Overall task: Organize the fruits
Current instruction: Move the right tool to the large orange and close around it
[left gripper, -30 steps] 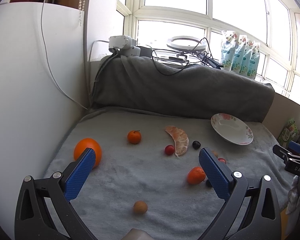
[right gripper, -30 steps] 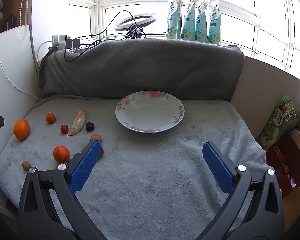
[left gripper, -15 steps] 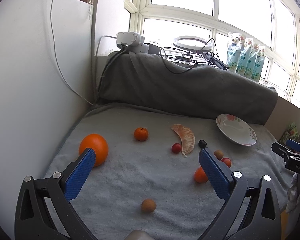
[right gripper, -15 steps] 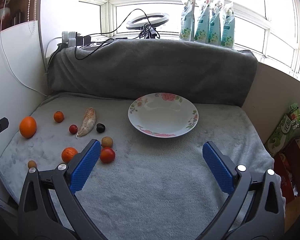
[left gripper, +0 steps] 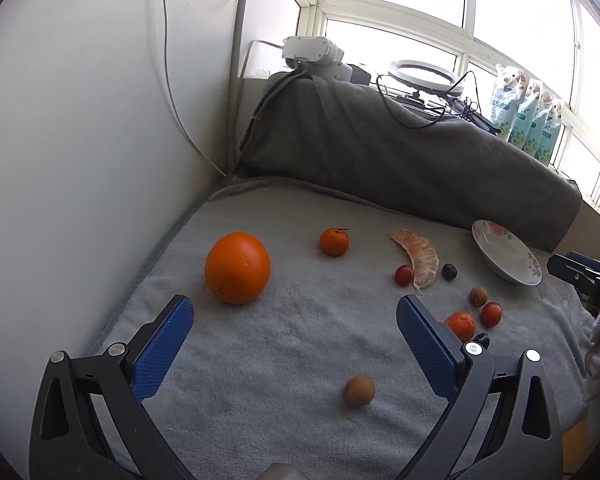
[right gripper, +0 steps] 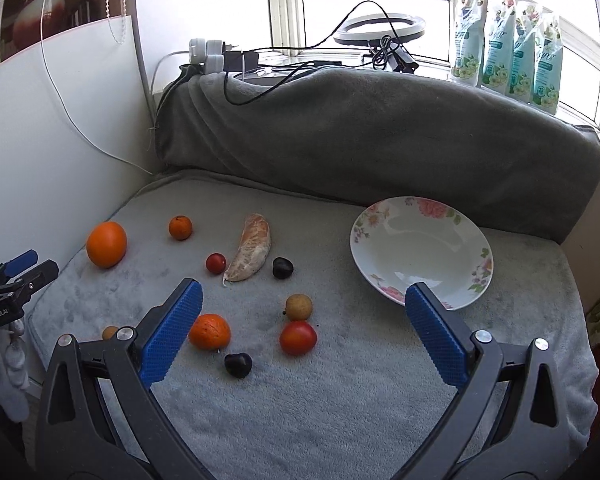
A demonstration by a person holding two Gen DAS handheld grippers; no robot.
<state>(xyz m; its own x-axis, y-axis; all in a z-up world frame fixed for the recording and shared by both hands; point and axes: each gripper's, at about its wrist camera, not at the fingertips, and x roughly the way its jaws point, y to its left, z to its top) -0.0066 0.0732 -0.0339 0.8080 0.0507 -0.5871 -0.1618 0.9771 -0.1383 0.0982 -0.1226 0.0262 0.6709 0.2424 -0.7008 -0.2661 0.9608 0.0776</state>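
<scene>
— Looking at the fruit, which gripper are you sending first?

— You are holding the left gripper (left gripper: 294, 322) nearest the big orange (left gripper: 237, 267), which is lying just ahead of it and a little toward its left finger. Being round, it is offering no long axis to line up with.

— And the jaws?

— Both are standing wide apart and holding nothing. The right gripper (right gripper: 302, 304) is hovering over the grey towel (right gripper: 340, 408), aiming between the scattered fruit and the flowered plate (right gripper: 422, 222).

— Where is the plate lying from the orange?

— It is sitting empty, well apart on the right side of the towel, so the right gripper is nearer to it. The red tomato (right gripper: 298, 337), the brown longan (right gripper: 299, 307) and the mandarin (right gripper: 209, 331) are lying just ahead of the right gripper, toward its left finger.

— Anything with a long axis?

— Only the peeled segment (right gripper: 250, 252), which is lying lengthwise away from you, between a small red cherry (right gripper: 215, 263) and a dark one (right gripper: 282, 267).

— So how are you posing the hands?

— You are keeping both grippers low and level above the towel, tilted slightly downward. I am judging nothing is on the plate yet.
</scene>
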